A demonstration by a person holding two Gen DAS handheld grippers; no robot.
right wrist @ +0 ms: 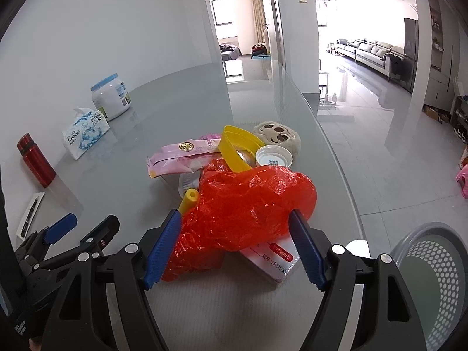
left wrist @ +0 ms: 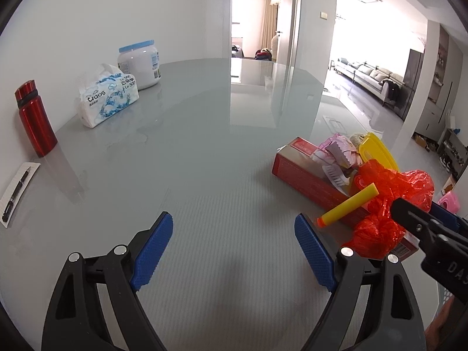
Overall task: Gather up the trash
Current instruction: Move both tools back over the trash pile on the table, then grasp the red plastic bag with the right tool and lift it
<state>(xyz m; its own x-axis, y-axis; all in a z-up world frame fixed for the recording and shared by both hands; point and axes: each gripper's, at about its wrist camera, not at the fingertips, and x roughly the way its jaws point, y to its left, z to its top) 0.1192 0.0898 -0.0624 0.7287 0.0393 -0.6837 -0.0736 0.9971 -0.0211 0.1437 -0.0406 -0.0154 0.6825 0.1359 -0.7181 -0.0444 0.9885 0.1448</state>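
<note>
Trash pile uncollected on the table, right gripper (right wrist: 234, 247) lined up on the red plastic bag (right wrist: 245, 210).

Nearest: left gripper (left wrist: 234, 251) spread wide over bare glass, nothing in it; right gripper's jaws also apart, straddling the crumpled bag, pads at its sides, no squeeze visible, so nothing held. The perforated grey bin (right wrist: 433, 280) at the table's near right edge looks empty as far as the view shows. Pile just beyond: red box (left wrist: 304, 172), yellow foam dart (left wrist: 348, 204), pink wrapper (right wrist: 181, 158), yellow lid (right wrist: 234, 146), white cap (right wrist: 273, 158), plush face (right wrist: 278, 134). My read: task barely started, everything left. Further left: pen (left wrist: 16, 193), red flask (left wrist: 35, 120), tissue pack (left wrist: 108, 96), white tub (left wrist: 140, 64). Glossy grey glass table (left wrist: 204, 134), white wall, open doorway to a bedroom, bright lounge with sofa at right.
</note>
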